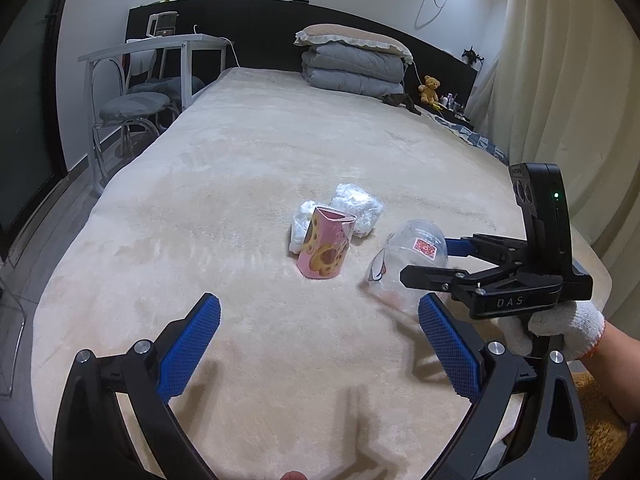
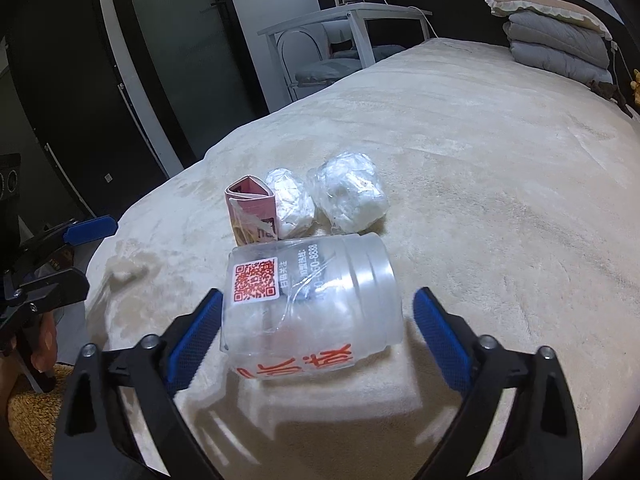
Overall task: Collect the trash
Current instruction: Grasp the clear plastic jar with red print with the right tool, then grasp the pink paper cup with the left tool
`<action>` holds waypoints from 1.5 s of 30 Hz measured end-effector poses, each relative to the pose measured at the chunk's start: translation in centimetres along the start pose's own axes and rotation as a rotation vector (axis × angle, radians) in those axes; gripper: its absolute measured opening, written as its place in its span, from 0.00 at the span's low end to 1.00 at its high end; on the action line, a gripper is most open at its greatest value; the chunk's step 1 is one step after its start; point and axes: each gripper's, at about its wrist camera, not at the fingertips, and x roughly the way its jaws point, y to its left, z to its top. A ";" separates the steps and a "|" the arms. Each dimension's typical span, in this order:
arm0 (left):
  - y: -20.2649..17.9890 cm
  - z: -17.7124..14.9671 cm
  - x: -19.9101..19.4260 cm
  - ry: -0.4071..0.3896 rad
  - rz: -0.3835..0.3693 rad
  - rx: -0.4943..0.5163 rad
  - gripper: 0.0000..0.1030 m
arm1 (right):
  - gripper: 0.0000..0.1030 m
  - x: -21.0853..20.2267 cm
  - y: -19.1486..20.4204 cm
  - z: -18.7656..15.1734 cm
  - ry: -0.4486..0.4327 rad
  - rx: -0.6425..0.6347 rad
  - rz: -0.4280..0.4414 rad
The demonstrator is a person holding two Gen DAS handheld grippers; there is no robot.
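Both grippers spread wide, right gripper (image 2: 316,312) straddling clear plastic cup (image 2: 310,304) on bed (image 2: 500,200); left gripper (image 1: 320,312) empty; pink carton (image 2: 252,210) just beyond cup

A bed (image 1: 240,168) covered in cream plush carried everything. A clear plastic cup (image 2: 312,304) lay on its side between the right claw's (image 2: 318,312) spread fingers. Just beyond it stood a pink carton (image 2: 252,210) beside two crumpled plastic wads (image 2: 348,194). Folded grey bedding (image 1: 354,68) sat far ahead.
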 end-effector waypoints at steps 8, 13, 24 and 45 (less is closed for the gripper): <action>0.2 0.1 0.8 0.014 0.028 -0.005 0.94 | 0.71 -1.6 0.5 0.2 -0.033 -0.010 -0.015; 0.1 0.4 1.4 0.016 0.045 -0.008 0.94 | 0.70 -3.1 0.1 0.0 -0.049 0.020 -0.012; -0.9 1.7 4.6 0.020 0.075 0.023 0.93 | 0.70 -6.7 -1.3 -1.0 -0.070 0.100 -0.040; -3.5 4.4 11.4 0.053 0.221 0.060 0.43 | 0.70 -10.3 -4.3 -3.1 -0.066 0.264 -0.110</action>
